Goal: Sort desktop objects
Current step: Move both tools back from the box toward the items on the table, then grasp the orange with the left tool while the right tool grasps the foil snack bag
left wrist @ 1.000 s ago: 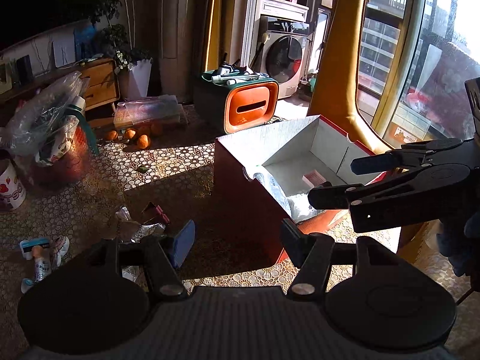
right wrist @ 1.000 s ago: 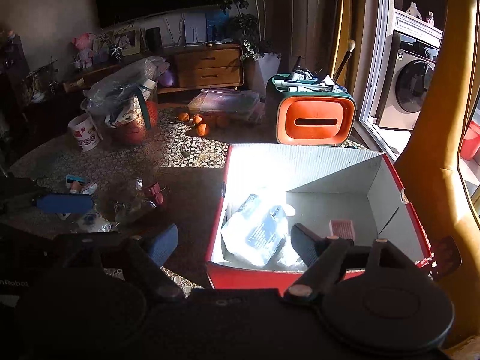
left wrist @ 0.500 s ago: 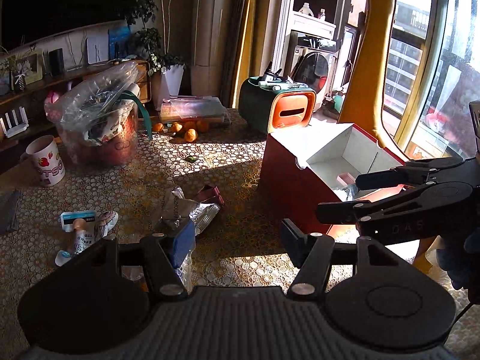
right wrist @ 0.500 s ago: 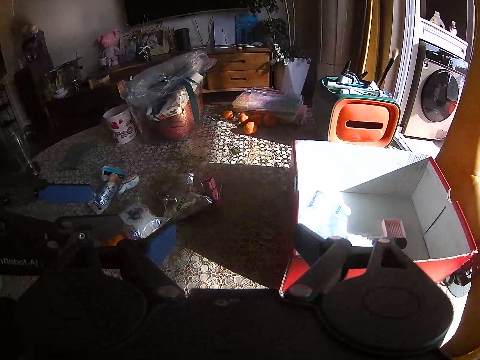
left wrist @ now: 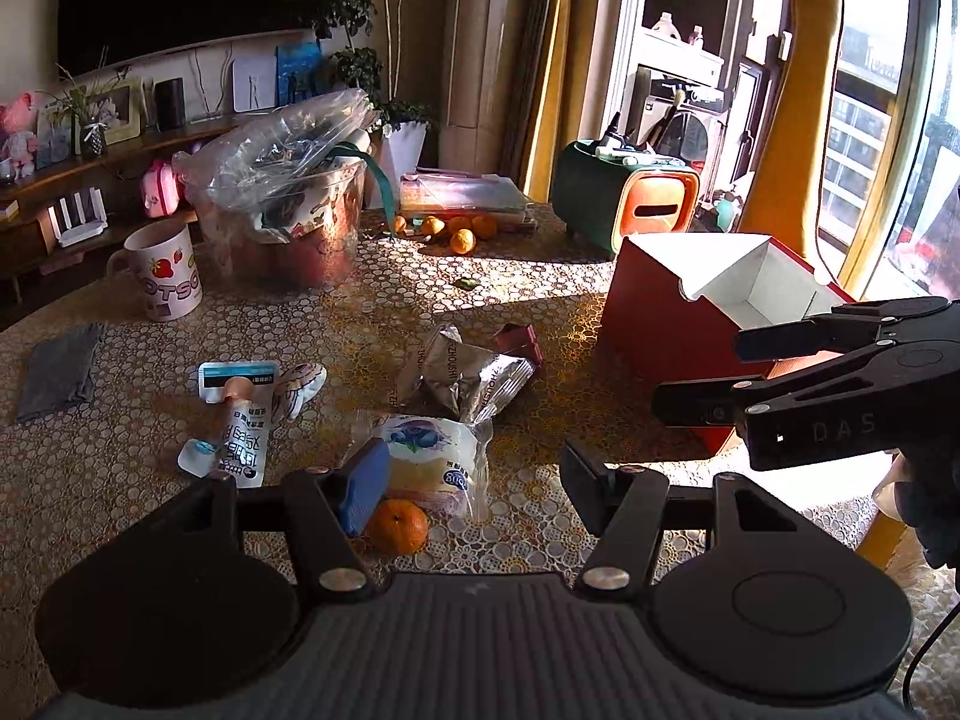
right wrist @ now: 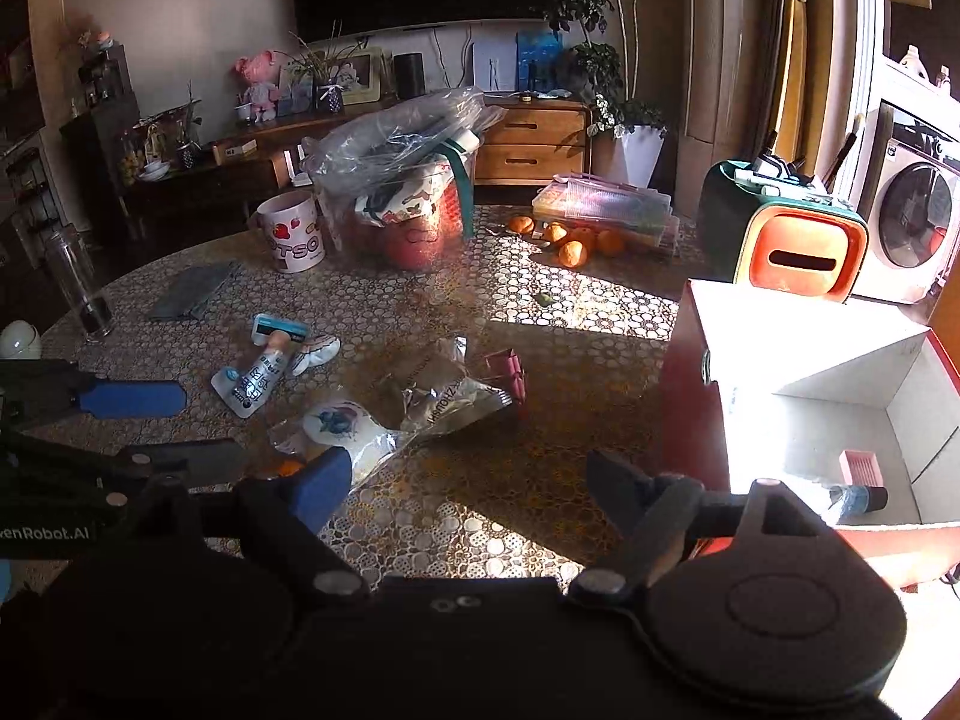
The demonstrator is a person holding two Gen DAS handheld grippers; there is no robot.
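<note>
I hold a two-finger gripper in each hand above a round table (left wrist: pixel 540 312) covered in a lace-patterned cloth, partly in sunlight. My left gripper (left wrist: pixel 468 483) has its jaws apart with nothing between them; just ahead of its blue left pad lie a small orange (left wrist: pixel 397 527) and a clear bread packet with a blueberry label (left wrist: pixel 429 459), the orange touching the packet's near edge. Beyond them rests a crumpled silver snack bag (left wrist: pixel 465 381), and to the left a white tube (left wrist: pixel 240 435) lying beside a small blue-and-white packet (left wrist: pixel 237 372). My right gripper (right wrist: pixel 468 489) also stands open and empty over bare cloth, with the bread packet just past its blue pad. On the right sits an open red box (right wrist: pixel 684 396) with white inner walls, holding a small pink item (right wrist: pixel 859 466) and a bottle (right wrist: pixel 855 498). A strawberry-print mug (left wrist: pixel 163 279) stands well apart at the table's far left.
</note>
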